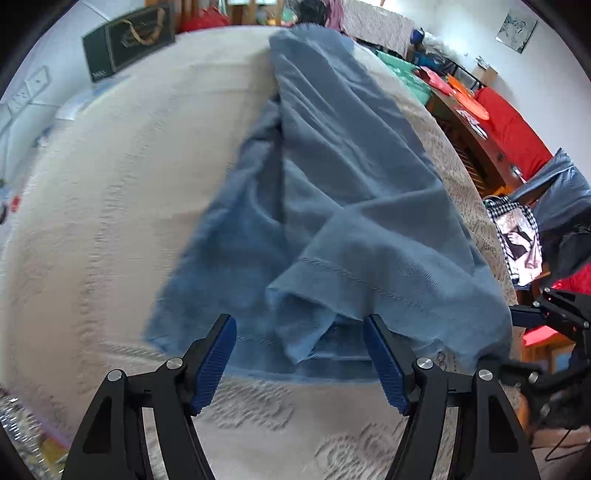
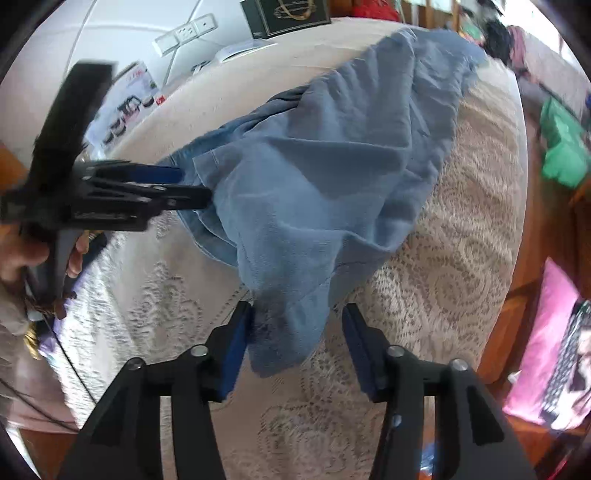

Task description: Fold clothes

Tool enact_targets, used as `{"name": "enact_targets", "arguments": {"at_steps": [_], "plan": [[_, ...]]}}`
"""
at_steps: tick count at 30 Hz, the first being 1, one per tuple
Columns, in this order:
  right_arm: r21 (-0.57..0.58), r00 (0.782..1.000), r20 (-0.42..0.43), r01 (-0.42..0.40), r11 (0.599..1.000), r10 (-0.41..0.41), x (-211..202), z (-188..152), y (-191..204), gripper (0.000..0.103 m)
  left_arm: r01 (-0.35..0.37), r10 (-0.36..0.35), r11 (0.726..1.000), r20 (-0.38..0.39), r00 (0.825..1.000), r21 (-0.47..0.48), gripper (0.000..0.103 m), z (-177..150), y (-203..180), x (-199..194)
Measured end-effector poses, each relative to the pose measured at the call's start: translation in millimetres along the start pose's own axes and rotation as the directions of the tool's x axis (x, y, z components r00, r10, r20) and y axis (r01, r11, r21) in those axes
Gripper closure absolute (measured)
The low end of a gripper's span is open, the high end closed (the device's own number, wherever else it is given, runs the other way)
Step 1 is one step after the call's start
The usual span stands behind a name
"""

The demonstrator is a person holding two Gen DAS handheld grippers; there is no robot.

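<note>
A blue garment (image 1: 332, 192) lies lengthwise on a table with a cream lace cloth (image 1: 110, 206); one side is folded over the other. My left gripper (image 1: 299, 325) is open, its blue pads either side of the garment's near hem, where a folded flap (image 1: 310, 306) rises. In the right wrist view the garment (image 2: 314, 166) lies bunched, and a corner (image 2: 288, 332) hangs between the open fingers of my right gripper (image 2: 297, 314). The left gripper (image 2: 184, 184) shows there from the side at the garment's left edge. The right gripper (image 1: 524, 315) shows at the right edge of the left view.
A dark gift bag (image 1: 129, 40) stands at the table's far left corner. Red cushions (image 1: 513, 133) and a wooden bench lie right of the table. A green cloth (image 2: 561, 147) and pink fabric (image 2: 546, 350) lie beyond the right edge. Wall sockets (image 2: 184, 35) are behind.
</note>
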State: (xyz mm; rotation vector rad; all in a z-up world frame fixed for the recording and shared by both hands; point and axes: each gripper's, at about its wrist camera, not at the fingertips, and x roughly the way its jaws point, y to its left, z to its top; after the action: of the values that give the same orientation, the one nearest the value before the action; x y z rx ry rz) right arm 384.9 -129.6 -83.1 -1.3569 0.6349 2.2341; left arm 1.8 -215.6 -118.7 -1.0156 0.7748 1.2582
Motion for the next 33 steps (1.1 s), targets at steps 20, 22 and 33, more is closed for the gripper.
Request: {"name": "enact_targets", "arguments": {"at_steps": [20,22,33], "plan": [[0.057,0.992,-0.041,-0.12,0.991,0.122,16.9,15.7,23.3,0.089,-0.276,0.276,0.961,-0.005,0.961,0.038,0.057,-30.5,31.2,-58.8],[0.093,0.991,0.003,-0.132,0.987,0.132,4.5,18.5,13.1,0.089,-0.266,0.266,0.964,0.016,0.964,0.023,0.03,-29.3,31.3,-61.7],[0.287,0.962,0.15,-0.264,0.921,0.229,-28.8,42.6,-39.6,0.087,-0.137,0.142,0.989,0.087,0.986,-0.053,0.023,21.8,19.5,-49.6]]}}
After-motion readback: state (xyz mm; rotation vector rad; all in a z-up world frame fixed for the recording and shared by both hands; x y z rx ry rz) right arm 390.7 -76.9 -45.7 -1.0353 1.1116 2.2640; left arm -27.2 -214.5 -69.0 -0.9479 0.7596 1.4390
